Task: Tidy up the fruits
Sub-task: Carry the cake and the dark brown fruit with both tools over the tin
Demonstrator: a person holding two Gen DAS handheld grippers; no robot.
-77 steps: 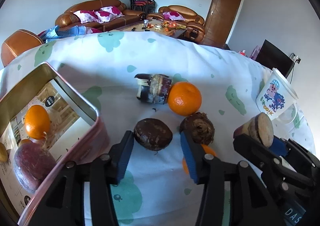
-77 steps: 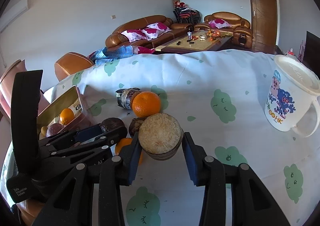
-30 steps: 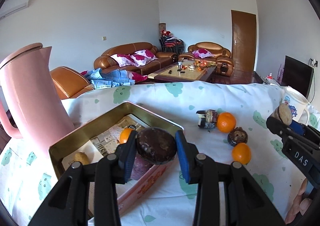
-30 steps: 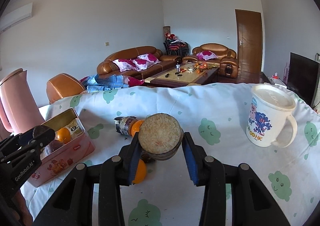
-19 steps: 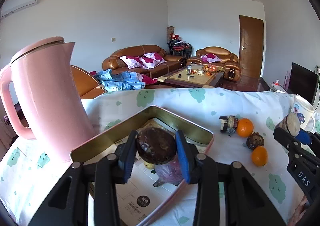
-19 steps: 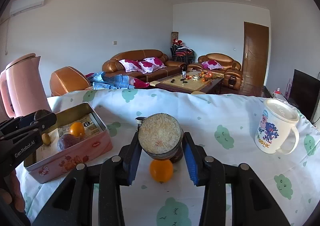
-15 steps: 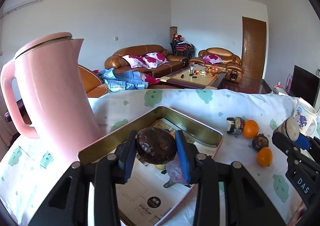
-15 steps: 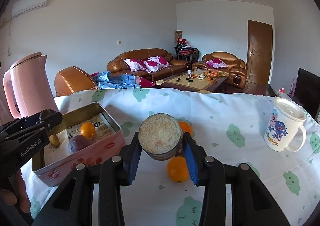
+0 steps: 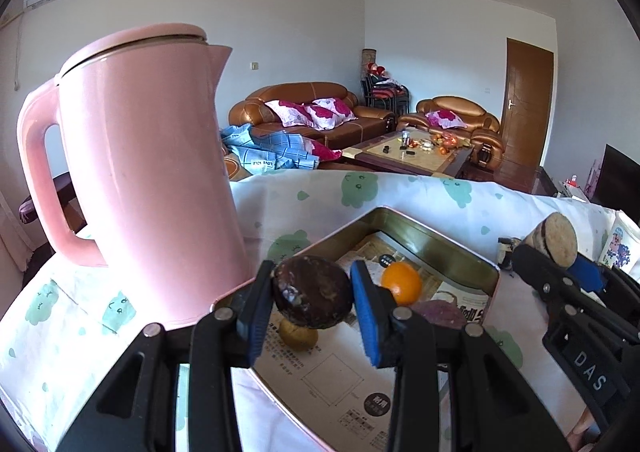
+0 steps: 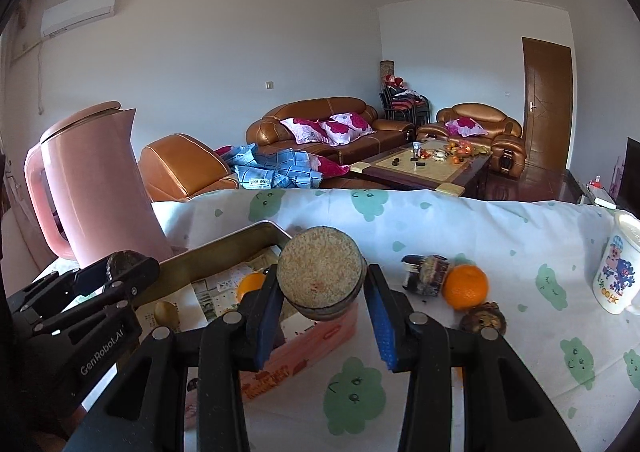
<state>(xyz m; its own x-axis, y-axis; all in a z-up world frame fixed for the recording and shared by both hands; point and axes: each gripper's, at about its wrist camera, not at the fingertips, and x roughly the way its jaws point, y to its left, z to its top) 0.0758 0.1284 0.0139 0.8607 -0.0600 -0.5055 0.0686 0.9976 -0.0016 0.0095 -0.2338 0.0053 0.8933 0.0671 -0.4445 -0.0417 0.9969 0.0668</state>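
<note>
Two grippers, two loads — the left gripper [image 9: 312, 302] clamps a dark round fruit [image 9: 313, 296] over the tin [image 9: 436, 248], the right gripper [image 10: 322, 300] pinches a pale-cut fruit [image 10: 321, 276] beside it. Release badly and either bounces off the orange [image 9: 401, 287] — or the tools collide.

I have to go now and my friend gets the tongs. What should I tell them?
Left tongs: shut on a dark brown fruit, held over the open tin.
Right tongs: shut on a cut fruit, near the tin's edge.
Done: an orange, a purple fruit and a small yellowish fruit lie in the tin.
Left: drop both held fruits in, then fetch the orange on the cloth and the brown fruit beside it.
</note>
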